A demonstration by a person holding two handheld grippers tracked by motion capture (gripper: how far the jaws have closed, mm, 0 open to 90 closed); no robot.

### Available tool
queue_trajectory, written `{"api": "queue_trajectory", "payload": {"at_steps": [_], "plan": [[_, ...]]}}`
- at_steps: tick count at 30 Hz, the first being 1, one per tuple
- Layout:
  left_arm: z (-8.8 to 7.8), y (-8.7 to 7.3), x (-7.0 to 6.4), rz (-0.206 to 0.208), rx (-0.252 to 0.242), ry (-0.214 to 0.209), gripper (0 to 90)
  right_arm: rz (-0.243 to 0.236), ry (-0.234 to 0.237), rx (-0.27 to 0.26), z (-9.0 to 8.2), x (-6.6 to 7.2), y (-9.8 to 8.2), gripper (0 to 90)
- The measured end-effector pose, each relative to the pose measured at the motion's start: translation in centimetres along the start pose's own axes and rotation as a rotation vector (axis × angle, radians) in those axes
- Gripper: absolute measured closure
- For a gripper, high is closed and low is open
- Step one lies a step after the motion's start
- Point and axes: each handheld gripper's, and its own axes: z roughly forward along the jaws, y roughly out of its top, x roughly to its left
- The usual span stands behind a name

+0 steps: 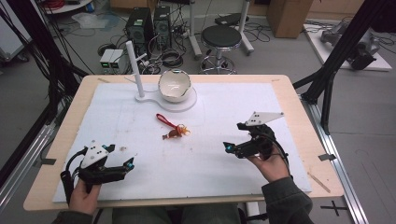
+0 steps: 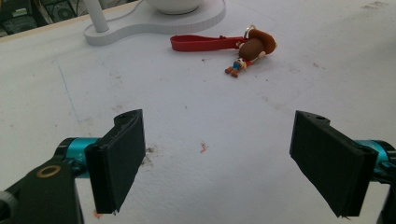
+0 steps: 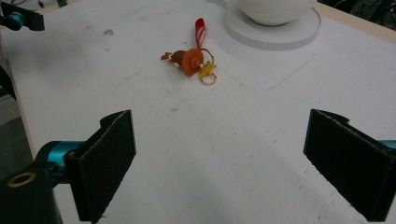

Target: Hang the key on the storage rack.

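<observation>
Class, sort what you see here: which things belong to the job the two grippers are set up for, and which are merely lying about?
Belonging, likely:
keychain figure with red strap
white bowl on its white stand
left gripper, open
right gripper, open

Lying about:
black stool
computer towers
floor cables

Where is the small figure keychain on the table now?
In the high view, the keychain lies near the middle of the white board, just in front of the bowl, between and beyond both grippers.

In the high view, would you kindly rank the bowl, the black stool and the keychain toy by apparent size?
1. Black stool, though it stands farther away.
2. Bowl, only slightly smaller.
3. Keychain toy, clearly smallest.
</observation>
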Motion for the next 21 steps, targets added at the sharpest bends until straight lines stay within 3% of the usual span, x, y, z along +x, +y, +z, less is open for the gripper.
{"api": "queue_trajectory", "payload": {"at_steps": [12,21], "plan": [[-0.1,0.0,0.0,0.006,-0.002,-0.004,18.7,0.007,0.024,0.043,2.0,-0.7,2.2,8.5],[-0.1,0.0,-0.1,0.004,-0.006,-0.003,18.7,0.009,0.028,0.041,2.9,-0.6,4.1,8.5]]}}
